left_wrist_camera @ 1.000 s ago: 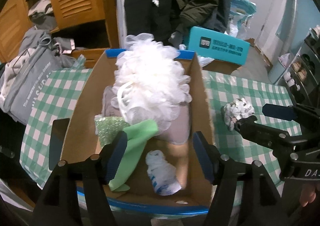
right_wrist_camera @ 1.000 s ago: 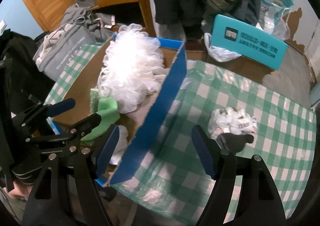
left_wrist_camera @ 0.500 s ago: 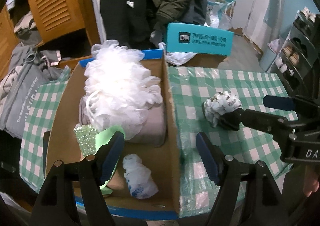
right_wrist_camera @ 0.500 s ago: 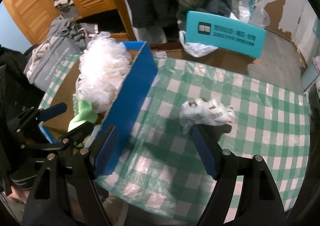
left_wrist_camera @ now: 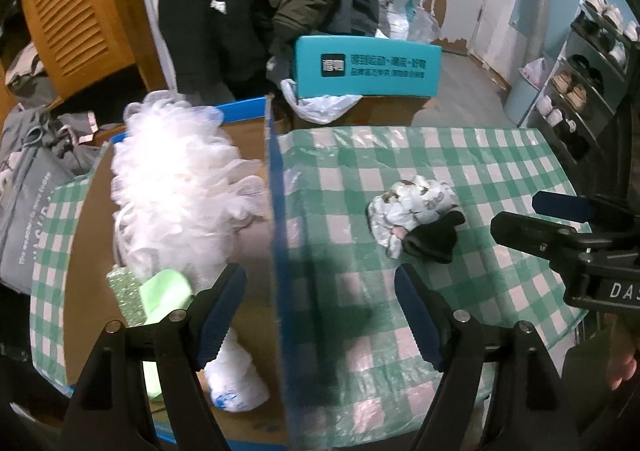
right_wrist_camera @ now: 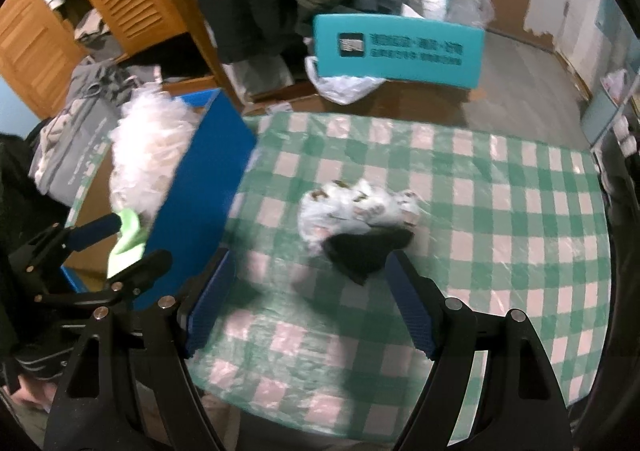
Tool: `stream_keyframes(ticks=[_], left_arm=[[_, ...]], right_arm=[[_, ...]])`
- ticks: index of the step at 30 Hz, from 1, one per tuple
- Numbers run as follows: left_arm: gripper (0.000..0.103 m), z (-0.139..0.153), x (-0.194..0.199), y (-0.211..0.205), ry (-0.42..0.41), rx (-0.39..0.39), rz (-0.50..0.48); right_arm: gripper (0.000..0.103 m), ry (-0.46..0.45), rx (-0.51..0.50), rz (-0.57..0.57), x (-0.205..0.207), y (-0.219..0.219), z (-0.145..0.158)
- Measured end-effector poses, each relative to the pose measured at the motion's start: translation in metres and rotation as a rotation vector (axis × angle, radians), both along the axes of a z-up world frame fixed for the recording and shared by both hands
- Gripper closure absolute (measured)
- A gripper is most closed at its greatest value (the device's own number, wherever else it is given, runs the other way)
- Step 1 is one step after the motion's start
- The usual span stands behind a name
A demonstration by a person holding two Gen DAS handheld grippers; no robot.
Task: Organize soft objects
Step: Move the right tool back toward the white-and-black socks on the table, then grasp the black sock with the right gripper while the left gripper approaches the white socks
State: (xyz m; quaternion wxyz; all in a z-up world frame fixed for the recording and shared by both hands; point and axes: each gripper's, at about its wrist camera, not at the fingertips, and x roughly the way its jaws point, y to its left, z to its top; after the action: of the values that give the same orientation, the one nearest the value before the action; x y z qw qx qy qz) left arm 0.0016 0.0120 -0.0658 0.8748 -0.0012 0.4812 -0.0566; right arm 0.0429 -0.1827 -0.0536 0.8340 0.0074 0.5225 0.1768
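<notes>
Hovering tongs: left tongs (left_wrist_camera: 316,315) have just been opening, nothing between them; right tongs (right_wrist_camera: 310,305) are gaping, empty.
Remaining: the patterned bundle (right_wrist_camera: 356,207) and black cloth (right_wrist_camera: 364,255) are lying on the bench (right_wrist_camera: 520,251).
Done: the white pouf (left_wrist_camera: 176,187) is sitting in the cardboard box (left_wrist_camera: 276,251).
Left view only: green cloth (left_wrist_camera: 166,291) and white roll (left_wrist_camera: 236,383) are showing inside the box.

Glossy plastic tablecloth (left_wrist_camera: 460,155) (checked); matt cardboard box (left_wrist_camera: 276,211).
</notes>
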Motion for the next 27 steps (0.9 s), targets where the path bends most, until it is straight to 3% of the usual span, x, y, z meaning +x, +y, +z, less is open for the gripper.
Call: stream_keyframes(ticks=[11,27], left_arm=[[0.024,-0.02,0.02,-0.033,0.052,0.019,-0.053],[0.022,-0.053,0.05,-0.049,0.118,0.034,-0.062]], right_arm=[[0.025,0.049,0.009,-0.079,0.015,-0.036,-0.019],[0.025,0.139,0.022,-0.111,0.05,-0.032,-0.061]])
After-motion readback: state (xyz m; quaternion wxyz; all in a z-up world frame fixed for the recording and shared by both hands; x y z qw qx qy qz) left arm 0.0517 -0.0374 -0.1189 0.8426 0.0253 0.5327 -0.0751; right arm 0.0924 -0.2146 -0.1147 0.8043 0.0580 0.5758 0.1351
